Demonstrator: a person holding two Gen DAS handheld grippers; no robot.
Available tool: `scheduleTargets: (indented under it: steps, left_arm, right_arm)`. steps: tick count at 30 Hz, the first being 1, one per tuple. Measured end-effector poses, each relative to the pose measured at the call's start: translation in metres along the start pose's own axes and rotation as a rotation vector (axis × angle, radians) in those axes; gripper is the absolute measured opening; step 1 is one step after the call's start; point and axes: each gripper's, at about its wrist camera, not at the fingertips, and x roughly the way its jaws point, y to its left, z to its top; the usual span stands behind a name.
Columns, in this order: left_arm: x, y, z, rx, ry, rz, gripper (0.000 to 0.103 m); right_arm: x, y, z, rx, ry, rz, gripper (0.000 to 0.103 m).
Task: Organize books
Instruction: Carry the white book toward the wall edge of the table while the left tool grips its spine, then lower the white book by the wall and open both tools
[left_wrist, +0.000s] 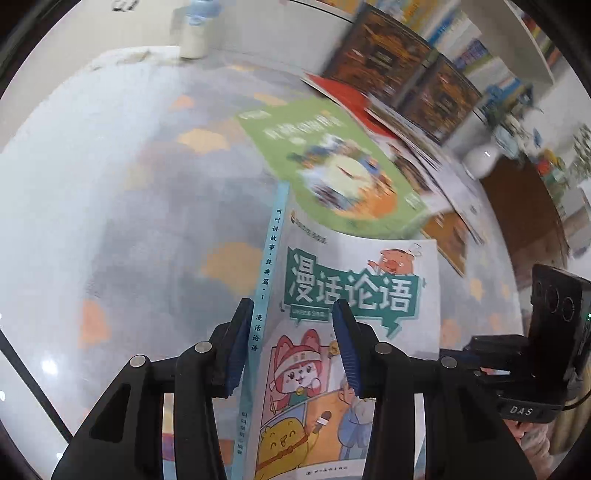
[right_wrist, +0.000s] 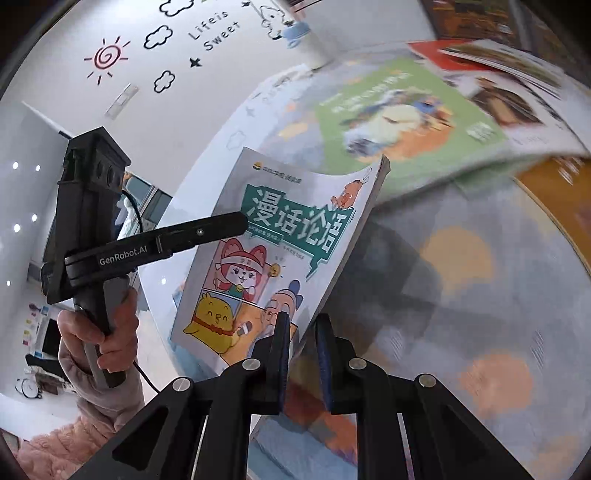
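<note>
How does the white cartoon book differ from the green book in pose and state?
The white cartoon book stands on edge, lifted off the carpet; the green book lies flat among the spread-out pile. The white cartoon book is gripped by the left hand-held gripper and the right hand-held gripper; the green book is untouched. The white cartoon book looks sharp, the green book blurred. Both have illustrated covers.

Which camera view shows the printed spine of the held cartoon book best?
The left wrist view: the cartoon book turns its blue spine toward that camera, lettering readable. The right wrist view shows only its front cover and page edges, spine hidden.
</note>
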Motion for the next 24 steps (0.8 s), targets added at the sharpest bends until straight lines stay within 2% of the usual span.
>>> scheduleTargets:
  steps: [5,12,19,22,24]
  left_arm:
    - [-0.002,0.038,0.019,-0.045,-0.019,0.054,0.04]
    - [0.007,0.071,0.036,-0.075,-0.033,0.119,0.04]
    - [0.012,0.092,0.048,-0.09,-0.042,0.174,0.042]
    - [0.015,0.094,0.049,-0.087,-0.032,0.189,0.048]
    - [0.013,0.093,0.048,-0.086,-0.044,0.235,0.048]
  right_arm:
    - [0.033,0.017,0.027,-0.025,0.031,0.019,0.015]
    - [0.05,0.017,0.045,-0.033,0.028,0.011,0.015]
    - [0.065,0.014,0.049,-0.034,0.053,-0.006,0.015]
    - [0.071,0.006,0.048,-0.01,0.071,-0.001,0.016]
    - [0.067,0.004,0.042,-0.003,0.077,0.013,0.017]
